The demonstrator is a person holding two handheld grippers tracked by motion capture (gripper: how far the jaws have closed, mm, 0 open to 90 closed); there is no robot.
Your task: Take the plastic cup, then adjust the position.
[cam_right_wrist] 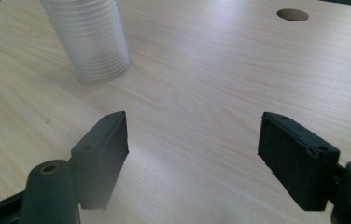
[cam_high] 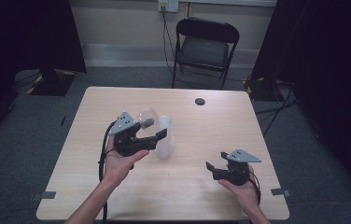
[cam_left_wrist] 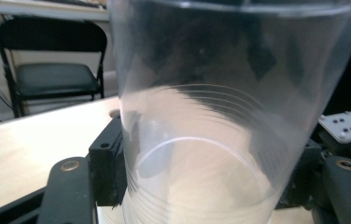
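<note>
Black jaws of our right gripper (cam_right_wrist: 192,154) stand wide apart over bare wood at the near right of the table (cam_high: 211,196), nothing between them. Farther in, our left gripper (cam_high: 157,133) is closed on a clear plastic cup (cam_left_wrist: 220,140), pads pressing its lower ribbed wall from both sides. We cannot tell whether its base touches the tabletop. We judge the cup light, thin-walled and slick, apt to buckle under a hard squeeze; the ribbed band low on the wall looks the surest hold, taken gently. Beyond, a cable hole (cam_high: 200,101) marks the far edge, and a folding chair (cam_high: 205,49) stands behind the table.
</note>
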